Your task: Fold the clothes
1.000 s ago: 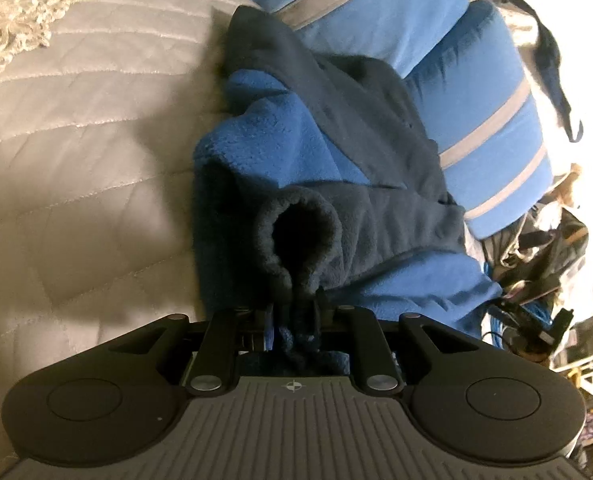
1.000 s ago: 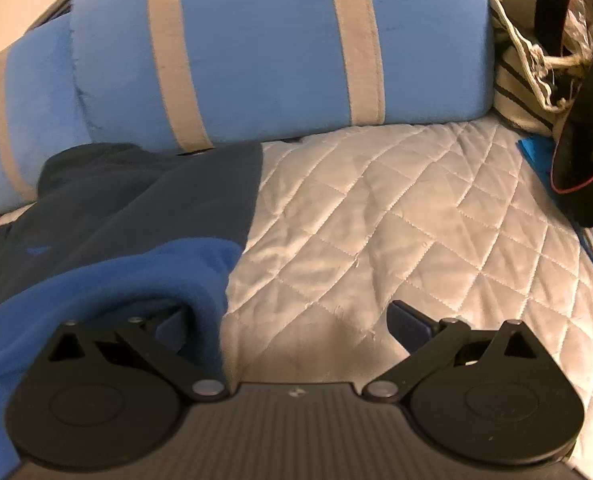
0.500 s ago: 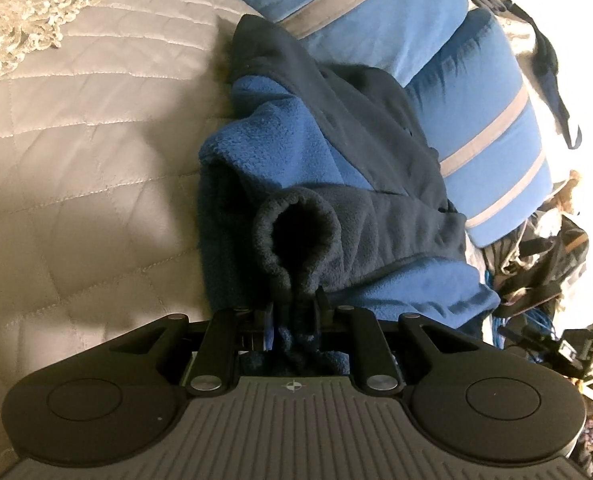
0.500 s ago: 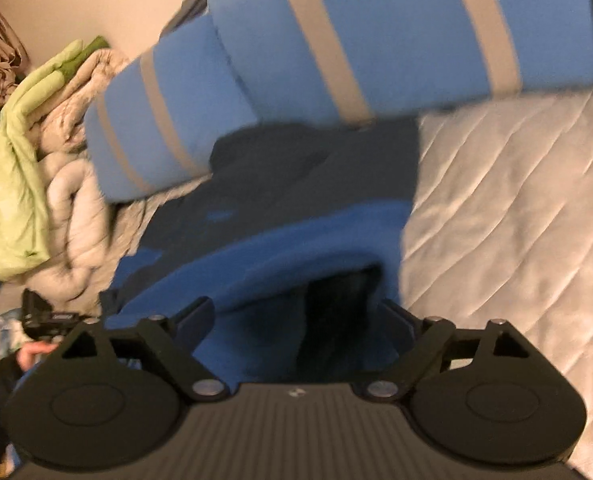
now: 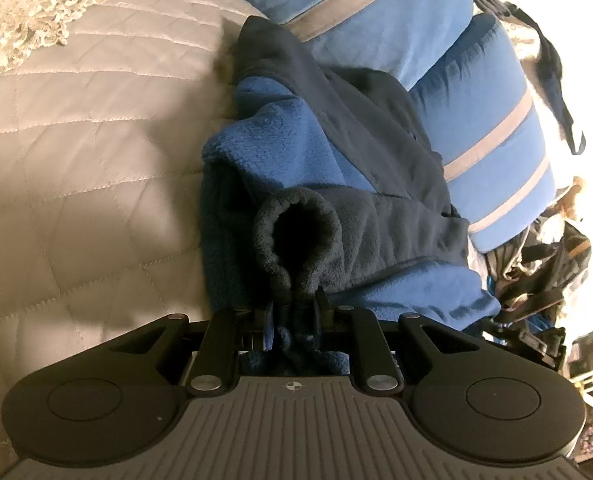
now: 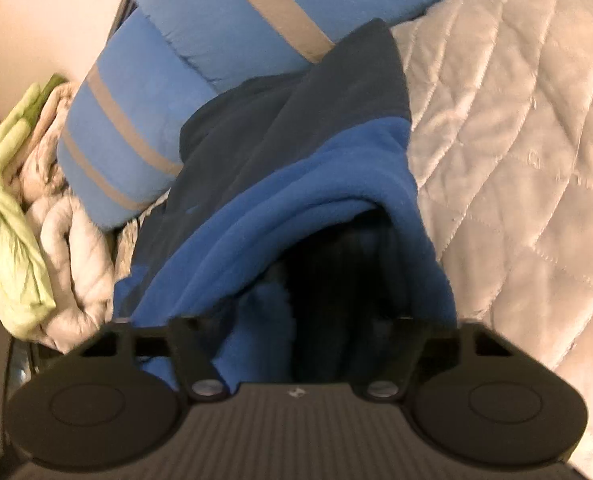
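1. Closest in, the left gripper [image 5: 294,312] had its jaws pinched tight on the dark cuff [image 5: 296,236] of a fleece jacket [image 5: 292,148], the cuff standing open in a soft round tube.
2. Likewise, the right gripper [image 6: 296,328] sat with its fingers spread wide, bright blue fleece [image 6: 336,184] bulging between them; its fingertips were buried in cloth and blur, so whether they gripped anything I could not tell.
3. Beyond, the jacket lay bunched in navy and blue plush folds on a pale quilted bedspread [image 5: 88,168] with diamond stitching.
4. Farther back, blue pillows [image 5: 492,128] with tan stripes touched the jacket.
5. Farthest, a lace trim [image 5: 28,36], a rumpled green and cream blanket [image 6: 24,208], and glare-washed clutter at the left view's right edge were hard to read.
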{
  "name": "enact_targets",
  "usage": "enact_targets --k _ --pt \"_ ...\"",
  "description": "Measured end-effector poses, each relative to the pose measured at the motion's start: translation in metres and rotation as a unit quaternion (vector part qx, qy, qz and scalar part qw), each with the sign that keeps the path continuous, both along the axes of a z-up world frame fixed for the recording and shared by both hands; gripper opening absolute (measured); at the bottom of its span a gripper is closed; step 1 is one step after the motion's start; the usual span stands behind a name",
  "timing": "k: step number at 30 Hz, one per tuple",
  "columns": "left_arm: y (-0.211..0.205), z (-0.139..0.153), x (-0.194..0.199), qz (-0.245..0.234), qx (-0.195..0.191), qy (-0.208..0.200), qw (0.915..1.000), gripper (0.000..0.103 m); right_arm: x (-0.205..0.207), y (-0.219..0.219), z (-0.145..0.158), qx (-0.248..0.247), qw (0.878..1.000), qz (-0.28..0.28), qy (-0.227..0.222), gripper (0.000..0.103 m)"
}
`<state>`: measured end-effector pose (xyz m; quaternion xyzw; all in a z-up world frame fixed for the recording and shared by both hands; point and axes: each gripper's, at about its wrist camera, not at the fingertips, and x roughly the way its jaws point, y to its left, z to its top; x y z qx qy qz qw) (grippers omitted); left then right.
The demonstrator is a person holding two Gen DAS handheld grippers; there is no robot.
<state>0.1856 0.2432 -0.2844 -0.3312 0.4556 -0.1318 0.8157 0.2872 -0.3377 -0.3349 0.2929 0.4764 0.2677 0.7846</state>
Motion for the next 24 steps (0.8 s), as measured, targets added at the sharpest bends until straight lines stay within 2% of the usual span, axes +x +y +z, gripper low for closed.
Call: enact_targets --k 1,2,3,12,24 --pt "0.0 0.0 0.0 0.001 -0.001 0.0 1.0 0.019 0.0 0.001 -0.001 -0.005 1.0 0.0 0.003 0.033" --pt "0.001 -0.001 0.0 0.003 -0.003 0.0 1.0 0.019 -0.002 0.002 -0.001 -0.008 1.0 0.002 0.004 0.018" --pt "0.001 -0.001 0.0 0.004 -0.004 0.0 1.0 0.019 -0.004 0.0 -0.002 -0.003 1.0 -0.001 0.007 0.017" --pt "0.0 0.001 -0.001 0.006 0.005 -0.002 1.0 0.018 -0.017 -0.013 0.002 0.01 0.998 -0.023 0.05 0.013" --pt "0.002 0.004 -0.003 0.008 0.014 -0.006 0.9999 0.018 -0.034 -0.013 0.007 -0.002 0.998 -0.012 0.063 0.012"
